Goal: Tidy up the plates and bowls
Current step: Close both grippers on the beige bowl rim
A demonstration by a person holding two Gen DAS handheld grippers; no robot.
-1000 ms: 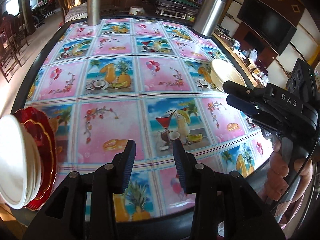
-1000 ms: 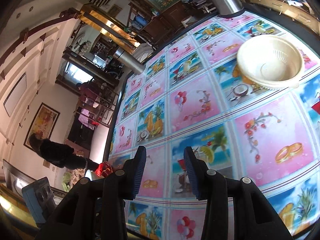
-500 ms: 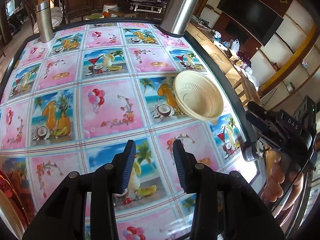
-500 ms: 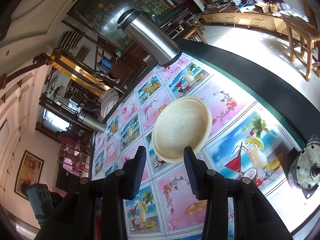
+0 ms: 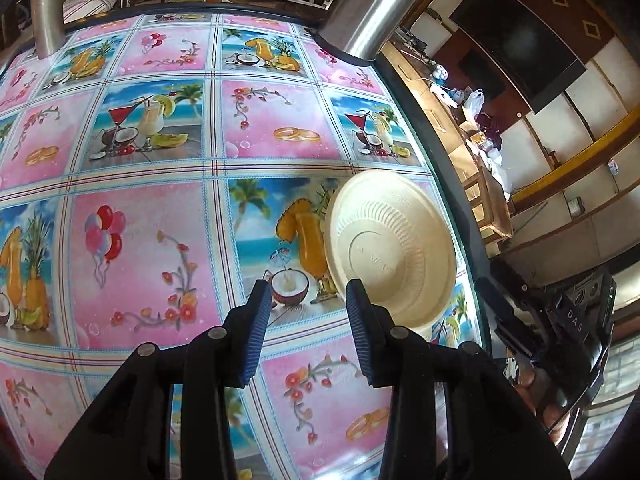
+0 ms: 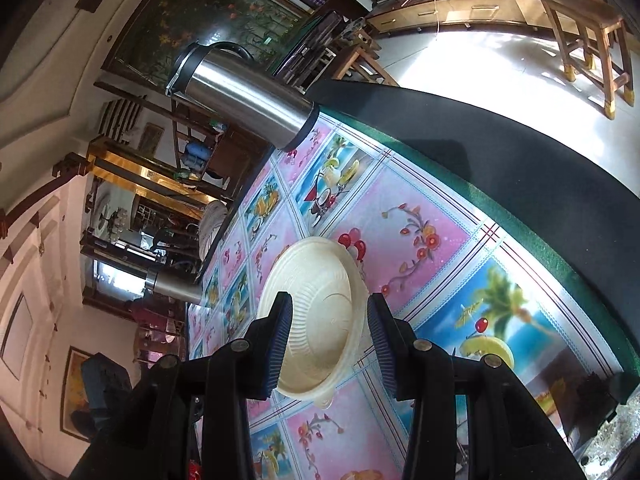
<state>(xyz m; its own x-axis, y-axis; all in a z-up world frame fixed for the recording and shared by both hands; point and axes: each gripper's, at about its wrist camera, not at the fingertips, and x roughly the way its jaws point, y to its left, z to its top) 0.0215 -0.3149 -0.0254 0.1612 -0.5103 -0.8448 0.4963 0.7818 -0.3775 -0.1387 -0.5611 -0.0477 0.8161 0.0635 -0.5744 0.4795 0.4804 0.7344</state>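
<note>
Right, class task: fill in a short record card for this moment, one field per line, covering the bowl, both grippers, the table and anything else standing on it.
bowl: one cream ribbed bowl, empty, near the table's right edge
left gripper: jaws open, empty, bowl just ahead to its right
right gripper: jaws open, the bowl's rim sits between them, not clamped
table: covered by a pink and blue picture tablecloth with a dark border
other items: tall steel flask near the right edge, smaller steel flask at the far left
</note>
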